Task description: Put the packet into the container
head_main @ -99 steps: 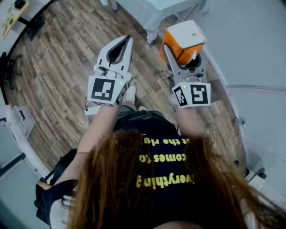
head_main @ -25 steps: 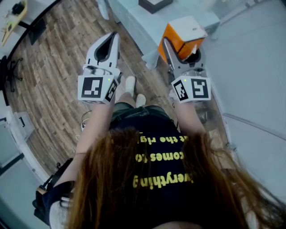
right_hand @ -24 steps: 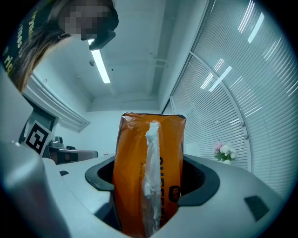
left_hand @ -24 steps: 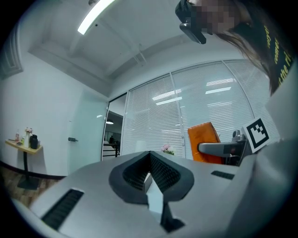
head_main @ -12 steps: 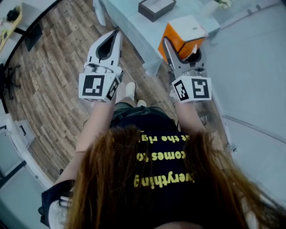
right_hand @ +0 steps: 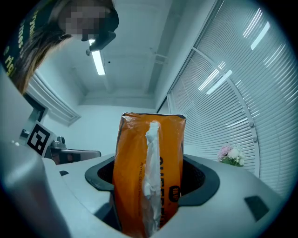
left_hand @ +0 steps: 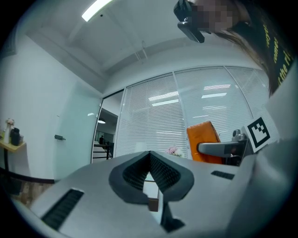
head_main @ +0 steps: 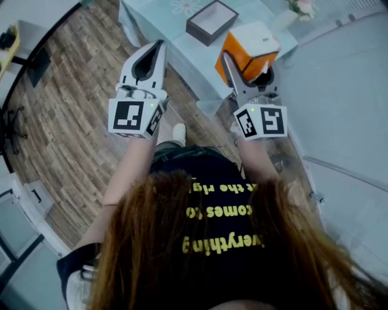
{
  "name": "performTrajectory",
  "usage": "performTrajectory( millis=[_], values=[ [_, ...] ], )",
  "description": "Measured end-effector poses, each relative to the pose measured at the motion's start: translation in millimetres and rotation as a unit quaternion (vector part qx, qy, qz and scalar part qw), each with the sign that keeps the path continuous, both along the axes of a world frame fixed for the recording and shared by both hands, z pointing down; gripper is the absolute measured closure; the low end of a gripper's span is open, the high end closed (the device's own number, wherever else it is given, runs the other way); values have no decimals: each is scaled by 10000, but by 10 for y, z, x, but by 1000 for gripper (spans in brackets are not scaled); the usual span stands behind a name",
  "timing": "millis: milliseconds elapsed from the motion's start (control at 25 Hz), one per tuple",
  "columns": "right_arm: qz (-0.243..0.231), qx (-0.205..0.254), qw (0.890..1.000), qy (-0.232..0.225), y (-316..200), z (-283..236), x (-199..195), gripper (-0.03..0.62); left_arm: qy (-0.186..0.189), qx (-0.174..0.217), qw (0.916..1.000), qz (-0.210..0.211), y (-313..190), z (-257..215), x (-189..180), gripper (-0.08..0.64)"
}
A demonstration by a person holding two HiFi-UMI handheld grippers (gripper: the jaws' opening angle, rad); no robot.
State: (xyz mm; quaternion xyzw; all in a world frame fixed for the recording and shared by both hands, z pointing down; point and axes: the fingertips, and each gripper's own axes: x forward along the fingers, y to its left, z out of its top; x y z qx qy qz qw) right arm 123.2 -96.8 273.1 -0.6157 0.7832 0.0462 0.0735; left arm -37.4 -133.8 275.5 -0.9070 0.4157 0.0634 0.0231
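Observation:
My right gripper (head_main: 247, 60) is shut on an orange packet (head_main: 250, 49) and holds it upright above the table's near edge. In the right gripper view the packet (right_hand: 149, 172) fills the space between the jaws, its white back seam facing the camera. The container (head_main: 211, 21), a small dark box with a pale inside, sits open on the light blue table (head_main: 159, 19), up and to the left of the packet. My left gripper (head_main: 157, 45) is shut on nothing, over the table's near left part. The left gripper view shows its closed tips (left_hand: 150, 154) and the packet (left_hand: 203, 139) to the right.
A small bunch of pink flowers (head_main: 301, 7) stands at the table's far right and shows in the right gripper view (right_hand: 231, 155). Wooden floor (head_main: 73, 103) lies to the left. The person's white shoes (head_main: 179, 132) are below the table edge. A pale wall (head_main: 345, 91) runs along the right.
The table and the dark box have come into view at the top as the person walked toward them. Both grippers keep their pose; the packet stays held.

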Motion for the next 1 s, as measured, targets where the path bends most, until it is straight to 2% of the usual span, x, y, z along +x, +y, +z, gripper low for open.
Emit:
performTrajectory(
  millis=[160, 480, 880, 1000],
  values=[
    [101, -4, 9999, 16, -322, 8, -58, 230, -117, -27, 9999, 34, -329, 21, -73, 558],
    [284, -28, 9996, -36, -500, 60, -72, 230, -127, 13, 9998, 117, -531, 80, -169, 558],
    [295, -215, 9993, -3, -761, 167, -110, 230, -94, -309, 9995, 60, -752, 254, -236, 558],
    [259, -254, 9993, -25, -921, 212, -111, 230, -122, -302, 9995, 43, -874, 307, -236, 558]
  ],
)
